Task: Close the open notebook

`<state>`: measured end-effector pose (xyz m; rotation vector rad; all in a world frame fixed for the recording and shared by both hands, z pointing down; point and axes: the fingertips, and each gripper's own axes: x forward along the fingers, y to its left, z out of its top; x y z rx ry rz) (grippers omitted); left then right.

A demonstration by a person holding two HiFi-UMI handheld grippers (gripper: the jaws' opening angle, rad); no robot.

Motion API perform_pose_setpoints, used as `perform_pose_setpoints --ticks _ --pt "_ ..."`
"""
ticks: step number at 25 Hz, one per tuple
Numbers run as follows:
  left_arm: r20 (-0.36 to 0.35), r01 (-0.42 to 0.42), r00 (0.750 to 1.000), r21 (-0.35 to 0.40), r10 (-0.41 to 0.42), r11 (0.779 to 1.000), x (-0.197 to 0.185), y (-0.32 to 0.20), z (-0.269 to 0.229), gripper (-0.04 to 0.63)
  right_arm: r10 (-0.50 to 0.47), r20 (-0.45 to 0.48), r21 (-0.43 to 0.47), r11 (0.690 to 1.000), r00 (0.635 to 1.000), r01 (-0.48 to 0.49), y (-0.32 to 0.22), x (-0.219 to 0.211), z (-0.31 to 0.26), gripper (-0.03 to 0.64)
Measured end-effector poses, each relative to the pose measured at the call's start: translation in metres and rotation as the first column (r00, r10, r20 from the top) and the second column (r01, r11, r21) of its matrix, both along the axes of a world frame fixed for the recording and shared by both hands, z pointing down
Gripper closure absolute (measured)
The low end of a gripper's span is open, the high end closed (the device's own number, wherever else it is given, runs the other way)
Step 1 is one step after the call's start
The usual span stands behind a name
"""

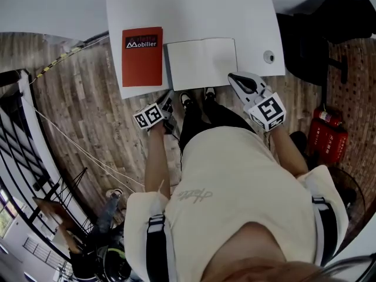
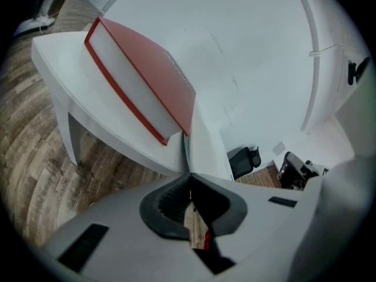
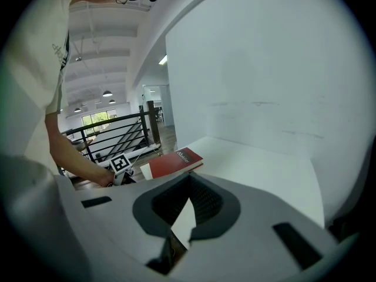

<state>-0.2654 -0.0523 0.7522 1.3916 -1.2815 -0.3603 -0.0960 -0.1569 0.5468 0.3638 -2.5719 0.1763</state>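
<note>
The notebook lies open on the white table (image 1: 194, 7), its red cover (image 1: 142, 60) spread to the left and its white page (image 1: 202, 60) to the right. My left gripper (image 1: 170, 97) is at the page's near left corner by the table's front edge. In the left gripper view its jaws (image 2: 189, 173) meet on the thin white page edge (image 2: 207, 148), with the red cover (image 2: 158, 78) beyond. My right gripper (image 1: 234, 77) sits on the page's near right corner. Its jaws (image 3: 189, 176) are together with white paper showing between them, and the red cover (image 3: 173, 162) lies ahead.
A small round grey object (image 1: 269, 56) sits near the table's right edge. A black chair (image 1: 329, 34) and red fire extinguishers (image 1: 326, 134) stand to the right. A black railing (image 1: 23, 134) runs along the left. The person's shoes (image 1: 185, 100) are at the table's front edge.
</note>
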Motion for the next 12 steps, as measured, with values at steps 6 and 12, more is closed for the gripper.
perform_pose_setpoints --ticks 6,12 --pt "0.134 -0.085 0.987 0.003 0.084 0.996 0.001 -0.005 -0.015 0.574 0.0 0.011 -0.004 1.0 1.0 0.0 0.009 -0.001 -0.003 0.614" --pt "0.209 -0.163 0.966 0.033 0.152 0.986 0.01 -0.013 -0.045 0.574 -0.001 0.031 -0.008 1.0 1.0 0.001 0.015 -0.007 -0.005 0.614"
